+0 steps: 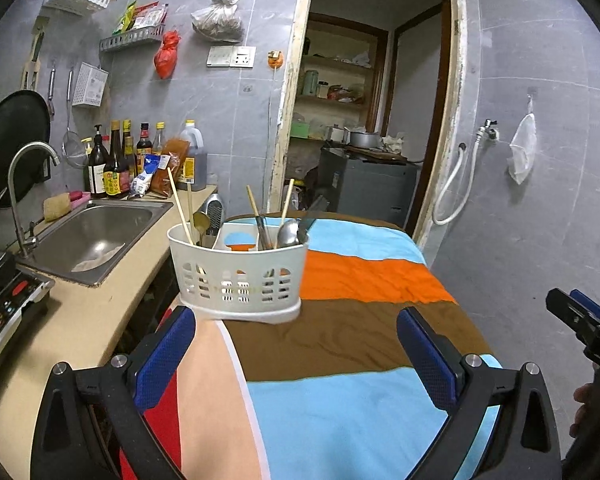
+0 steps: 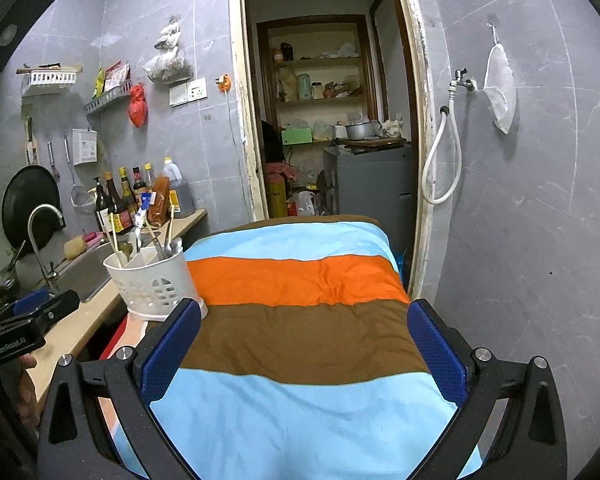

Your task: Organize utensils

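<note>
White slotted caddy [image 1: 240, 276] holds chopsticks [image 1: 179, 208], spoons [image 1: 287, 233]; both tongs gape.

**Materials and finishes, kitchen corner**

Utensil caddy [image 1: 236, 276]: white slotted plastic, smooth, faint sheen. Chopsticks [image 1: 179, 208]: pale, matt wood or bamboo. Spoon [image 1: 288, 233]: polished metal, glossy. Table cloth [image 1: 360, 280]: soft woven fabric, matt, lightly creased, in blue, orange and brown bands. Sink [image 1: 100, 232]: brushed steel, dull shine. Countertop [image 1: 80, 320]: smooth beige, matt. Wall tiles [image 2: 540, 200]: grey, marbled, slightly glossy. Left gripper [image 1: 296, 356] and right gripper [image 2: 304, 344]: black matt plastic with blue textured pads.
</note>
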The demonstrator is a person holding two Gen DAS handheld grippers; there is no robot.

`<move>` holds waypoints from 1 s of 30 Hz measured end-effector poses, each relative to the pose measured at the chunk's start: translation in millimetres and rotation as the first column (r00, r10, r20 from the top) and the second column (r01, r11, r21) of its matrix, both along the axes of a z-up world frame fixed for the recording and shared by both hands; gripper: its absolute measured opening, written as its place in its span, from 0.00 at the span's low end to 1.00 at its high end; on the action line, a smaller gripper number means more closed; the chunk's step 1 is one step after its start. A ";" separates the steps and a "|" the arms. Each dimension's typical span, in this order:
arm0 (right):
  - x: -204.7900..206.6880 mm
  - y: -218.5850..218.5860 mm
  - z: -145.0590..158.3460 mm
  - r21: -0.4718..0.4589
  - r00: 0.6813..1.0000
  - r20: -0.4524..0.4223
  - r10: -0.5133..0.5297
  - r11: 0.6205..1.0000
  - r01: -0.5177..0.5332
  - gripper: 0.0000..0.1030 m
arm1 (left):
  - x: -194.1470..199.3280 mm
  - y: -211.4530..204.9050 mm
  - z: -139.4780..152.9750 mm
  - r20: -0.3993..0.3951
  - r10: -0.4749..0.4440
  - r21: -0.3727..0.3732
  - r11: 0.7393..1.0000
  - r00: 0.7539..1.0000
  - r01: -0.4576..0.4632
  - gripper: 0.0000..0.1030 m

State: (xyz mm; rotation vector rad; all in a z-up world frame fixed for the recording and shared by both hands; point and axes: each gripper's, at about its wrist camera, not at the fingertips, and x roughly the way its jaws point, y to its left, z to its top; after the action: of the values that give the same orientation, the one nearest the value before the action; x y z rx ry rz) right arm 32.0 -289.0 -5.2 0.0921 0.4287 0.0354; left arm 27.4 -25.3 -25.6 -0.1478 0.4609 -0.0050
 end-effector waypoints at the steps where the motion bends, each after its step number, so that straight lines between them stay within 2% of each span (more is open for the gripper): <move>1: -4.5 -0.5 -0.1 0.003 1.000 0.001 0.002 1.000 -0.002 0.98 | -3.3 -1.3 0.9 0.002 -0.002 0.000 1.000 1.000 0.002 0.98; 12: -32.1 -3.8 -5.8 0.013 0.999 -0.006 0.033 0.999 -0.033 0.99 | -31.2 -5.8 8.3 0.038 0.006 0.012 1.000 0.999 -0.006 0.98; 30: -38.9 -1.6 -6.4 0.011 0.999 -0.002 0.044 0.999 -0.044 0.99 | -36.9 -8.2 7.8 0.042 0.002 0.017 1.000 0.999 -0.003 0.98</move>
State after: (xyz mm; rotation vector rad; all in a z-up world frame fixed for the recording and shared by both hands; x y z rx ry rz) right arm -6.9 -290.6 -11.6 0.0937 0.4333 0.0811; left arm -9.5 -33.5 -17.8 -0.1311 0.4183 -0.0017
